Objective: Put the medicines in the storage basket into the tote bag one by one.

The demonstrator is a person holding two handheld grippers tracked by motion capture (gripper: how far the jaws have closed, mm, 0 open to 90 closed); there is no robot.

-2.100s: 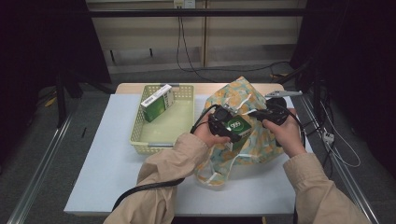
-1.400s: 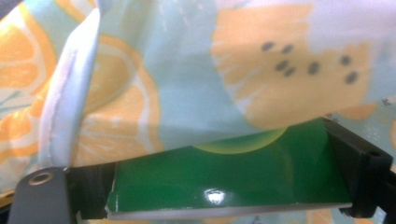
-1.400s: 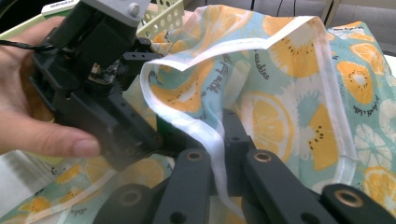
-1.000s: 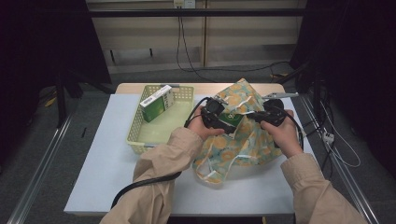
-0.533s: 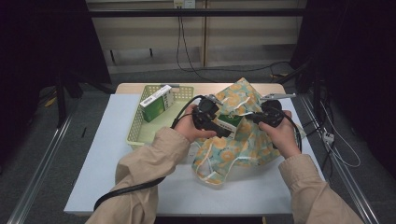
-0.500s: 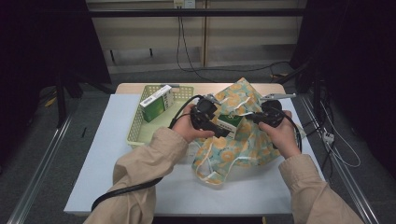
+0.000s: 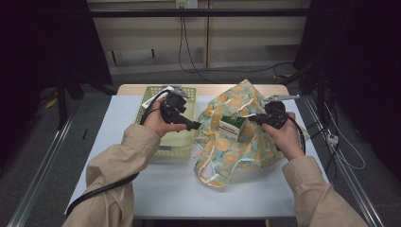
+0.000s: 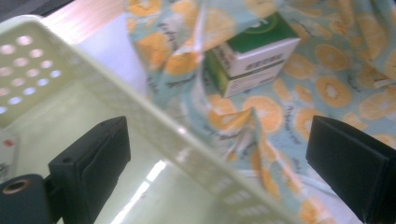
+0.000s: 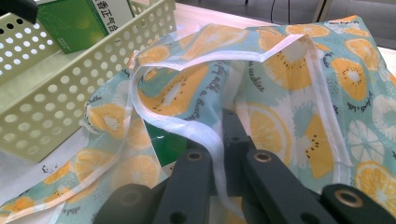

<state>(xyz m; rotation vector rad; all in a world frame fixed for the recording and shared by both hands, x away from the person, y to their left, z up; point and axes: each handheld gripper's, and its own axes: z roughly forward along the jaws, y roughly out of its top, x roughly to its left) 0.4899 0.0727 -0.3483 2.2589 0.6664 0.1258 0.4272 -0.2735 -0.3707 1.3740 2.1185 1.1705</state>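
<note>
A fruit-print cloth bag (image 7: 236, 152) lies right of centre on the white table. A green-and-white box (image 7: 231, 126) sits in its open mouth, also seen in the left gripper view as the box (image 8: 254, 56) on the bag (image 8: 327, 88). My right gripper (image 7: 254, 119) is shut on the bag's white strap (image 9: 205, 135), and holds the mouth up. My left gripper (image 7: 190, 124) hovers open and empty over the right rim of the pale green basket (image 7: 166, 150). In the right gripper view, a second green box (image 9: 79, 21) stands inside the basket (image 9: 56, 102).
The table (image 7: 142, 189) has free surface in front of the basket and bag. Cables (image 7: 331, 142) trail off the right edge. A metal rail (image 7: 42, 165) runs along the floor at the left.
My left gripper has let go of the box in the bag and swung left, a little upward, to above the basket. The right gripper and the bag have stayed put.
</note>
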